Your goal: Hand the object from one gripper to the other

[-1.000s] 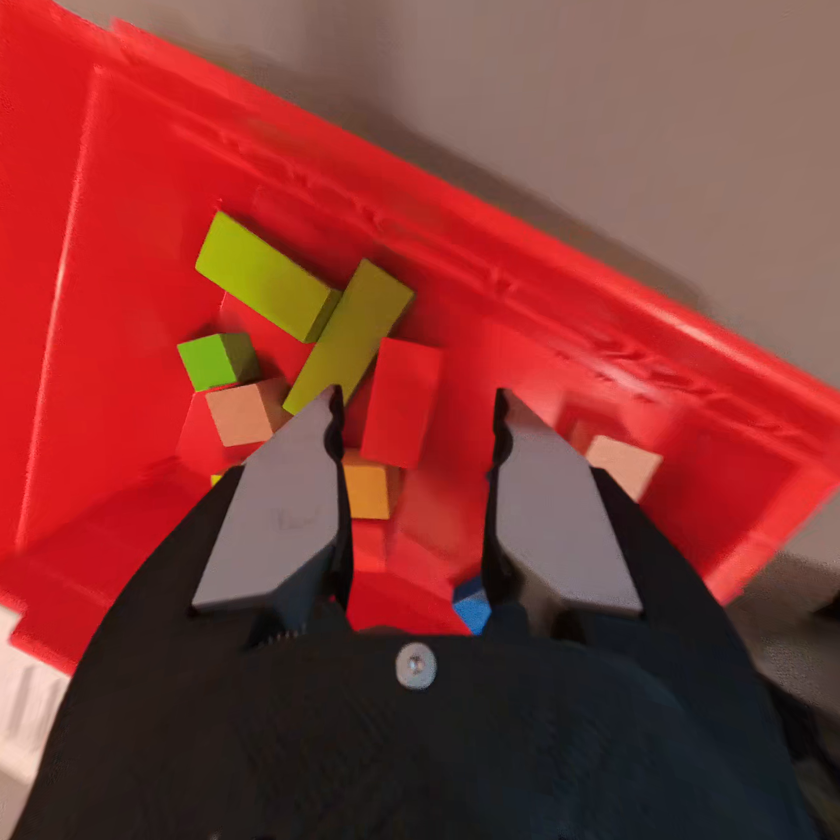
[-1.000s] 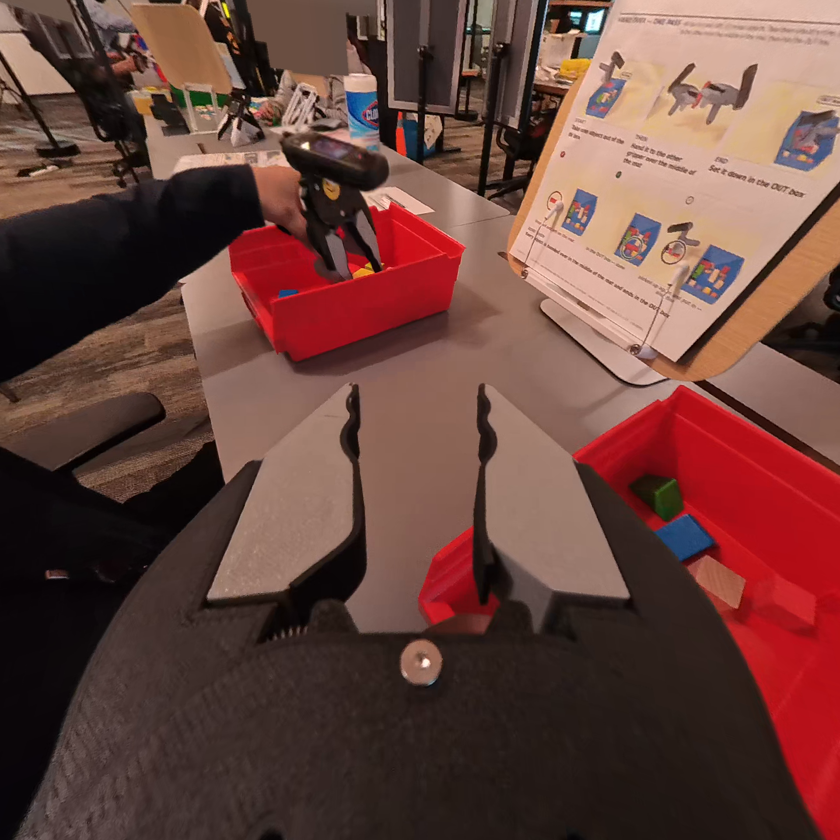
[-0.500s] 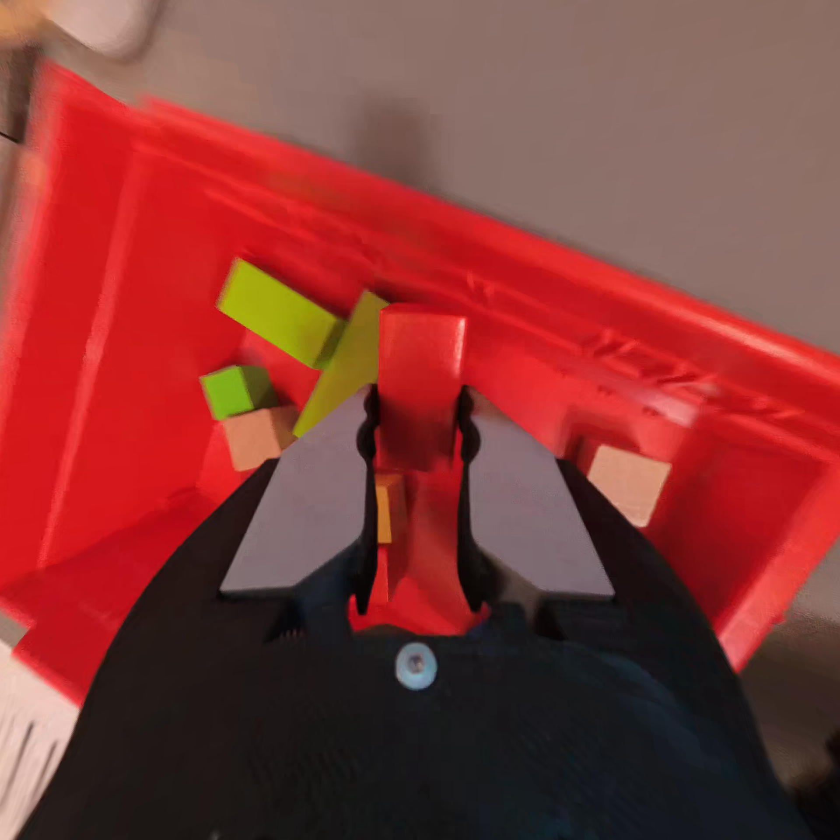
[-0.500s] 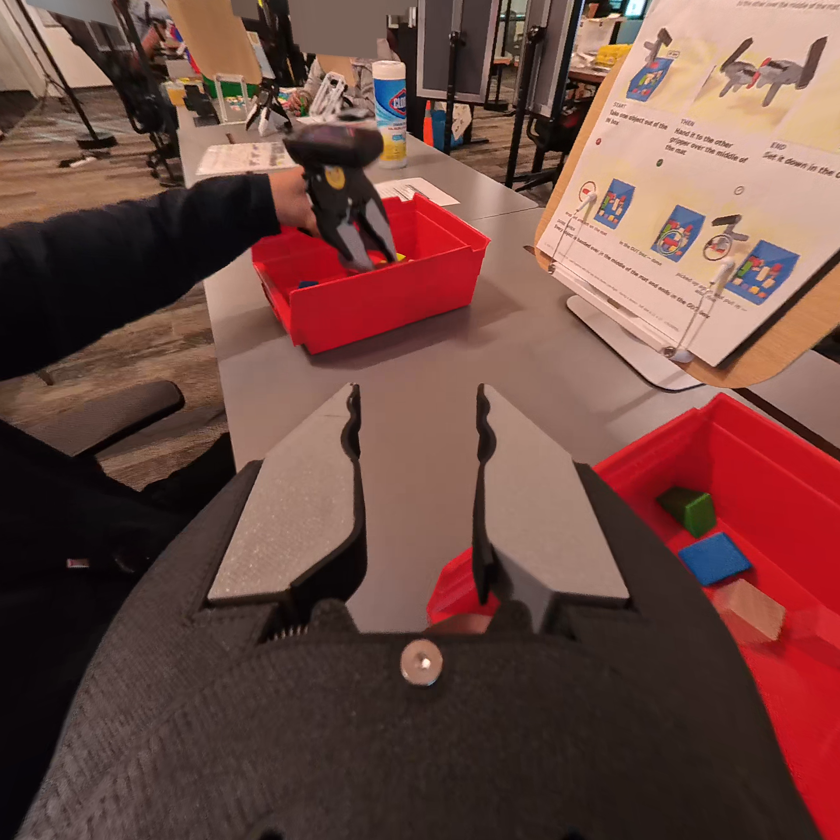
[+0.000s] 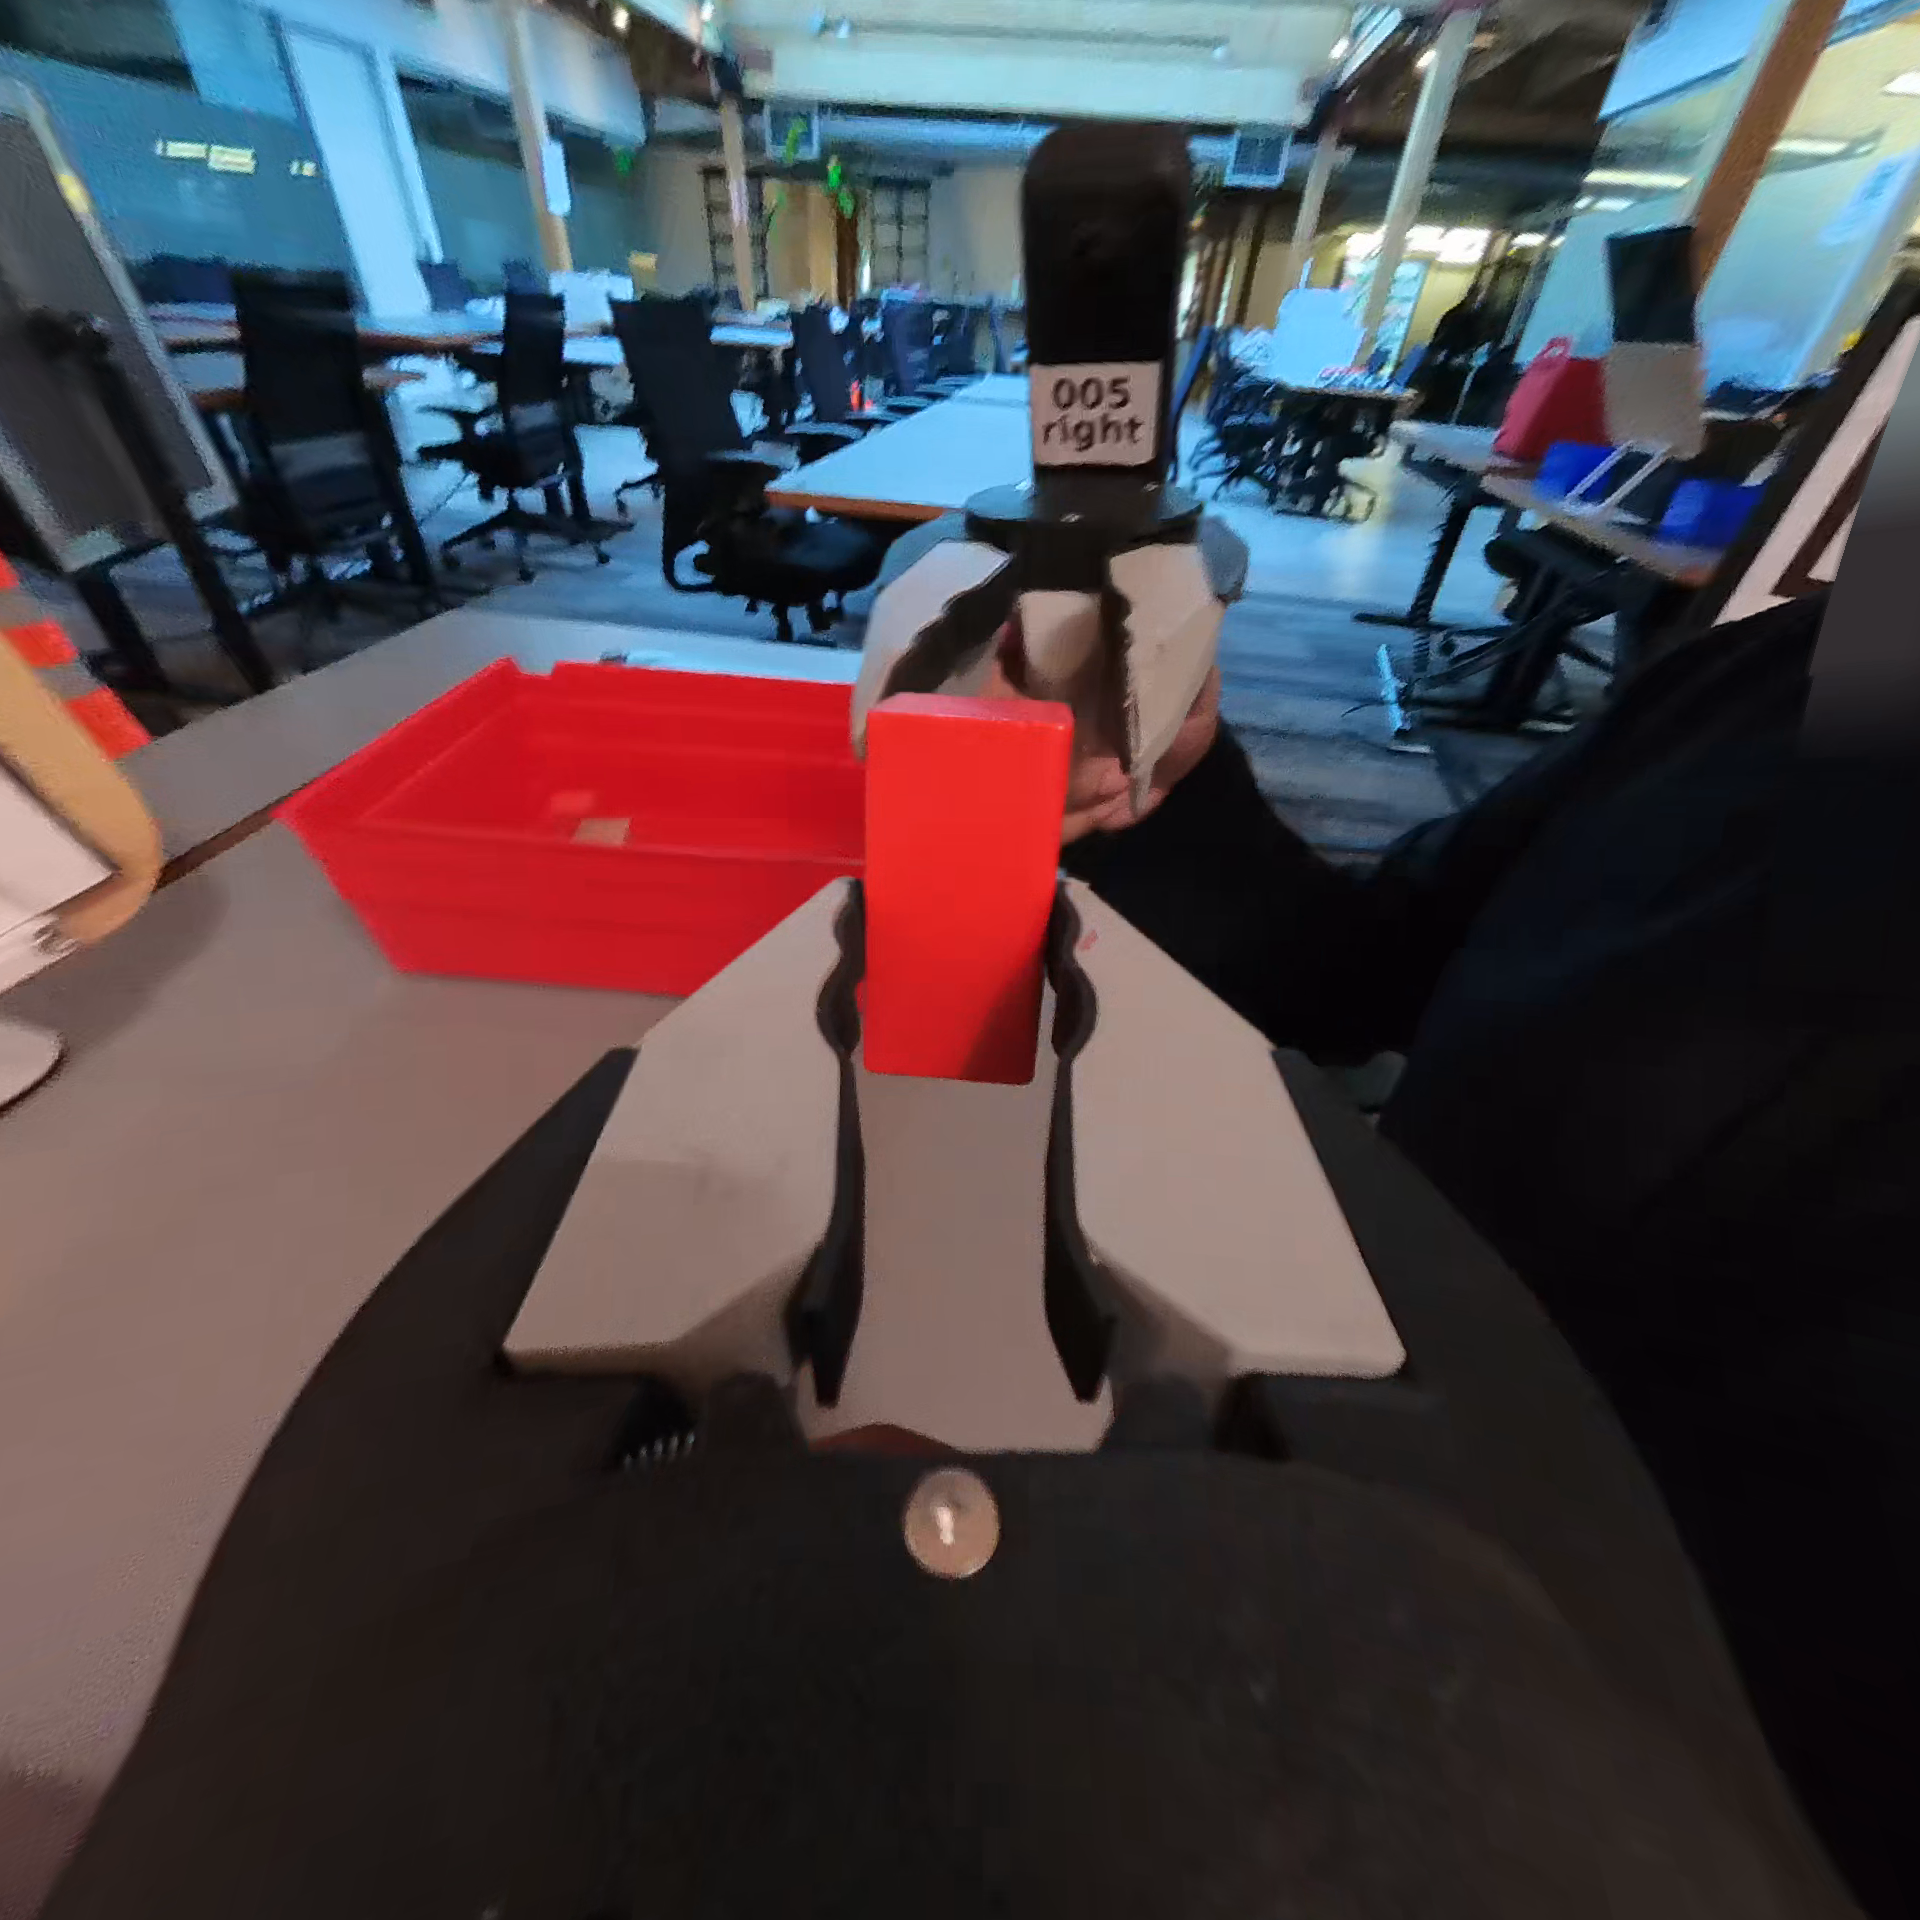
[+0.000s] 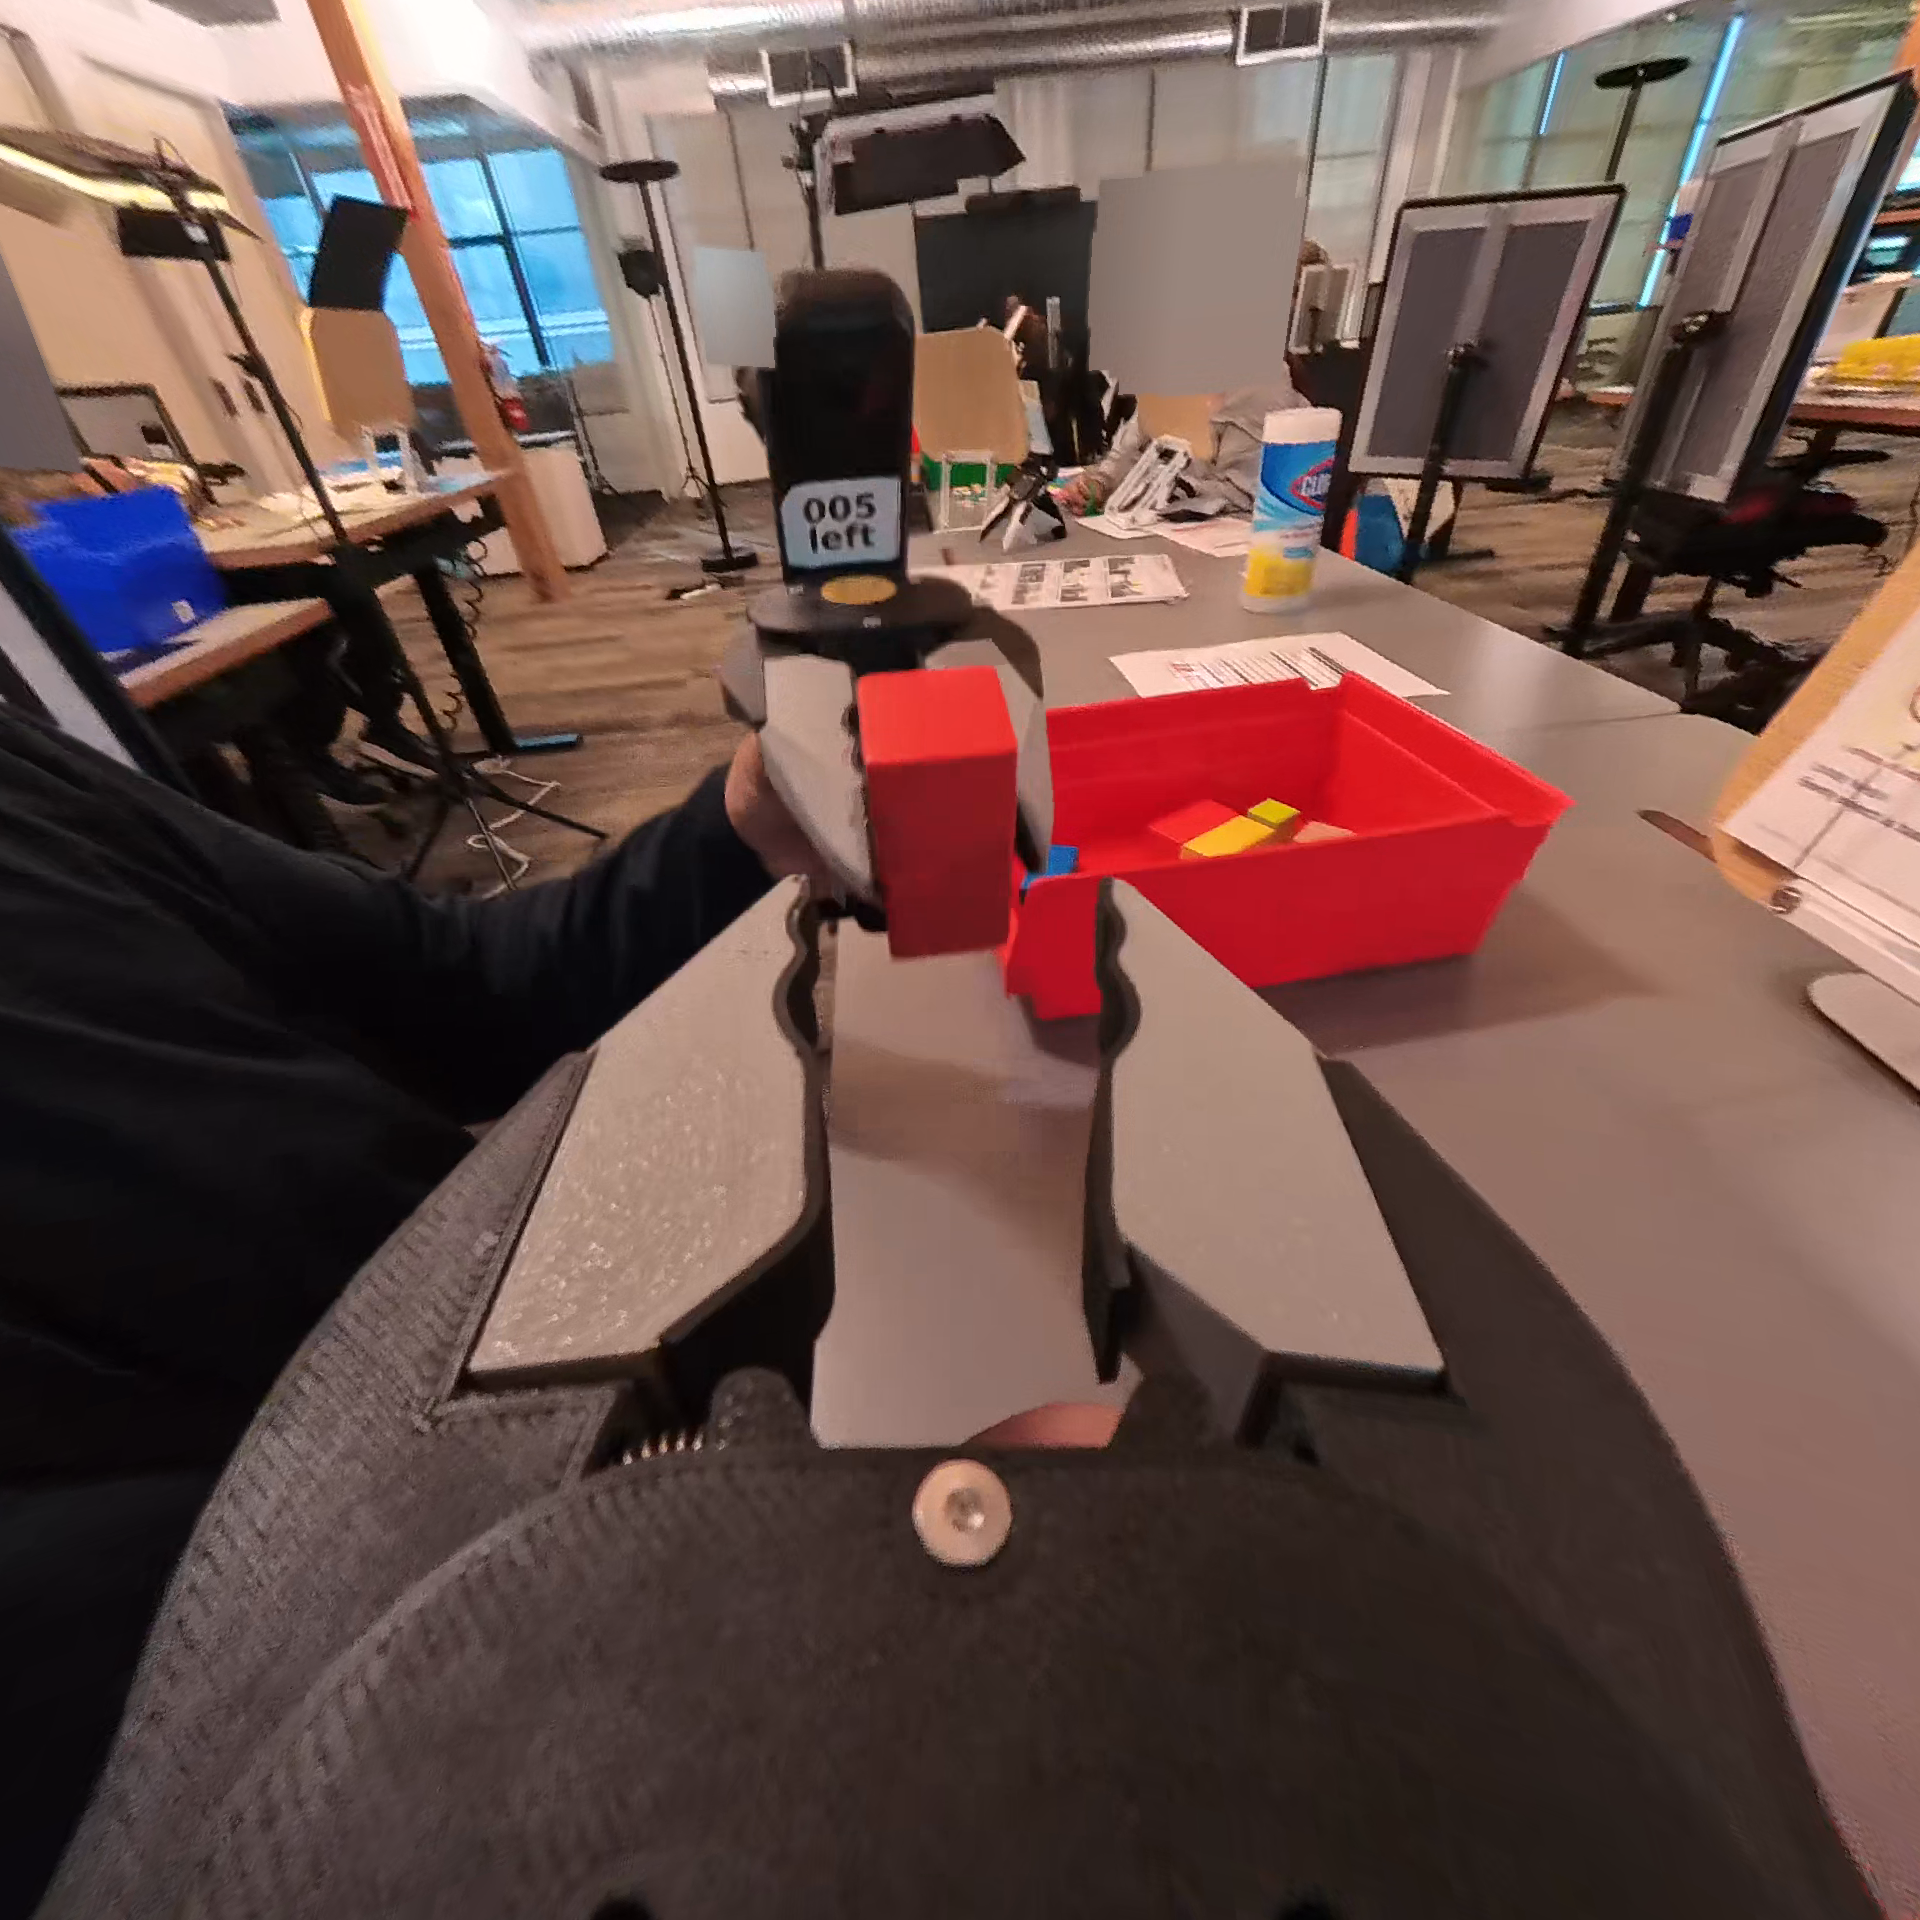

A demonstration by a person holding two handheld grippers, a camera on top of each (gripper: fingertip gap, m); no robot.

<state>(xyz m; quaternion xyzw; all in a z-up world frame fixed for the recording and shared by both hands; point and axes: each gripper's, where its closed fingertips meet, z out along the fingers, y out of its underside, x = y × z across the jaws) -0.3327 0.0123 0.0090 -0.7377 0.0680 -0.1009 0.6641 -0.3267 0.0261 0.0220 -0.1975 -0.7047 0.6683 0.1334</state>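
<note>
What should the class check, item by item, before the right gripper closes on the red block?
1. Left gripper clamps the red block: ok.
2. Right gripper open: ok.
3. Block's free end sticks out of the left fingers: ok.
4. Block between the right fingers: not ok, it is ahead of the tips.
5. Grippers face each other: ok.
6. Red bin out of the way: ok.
</note>
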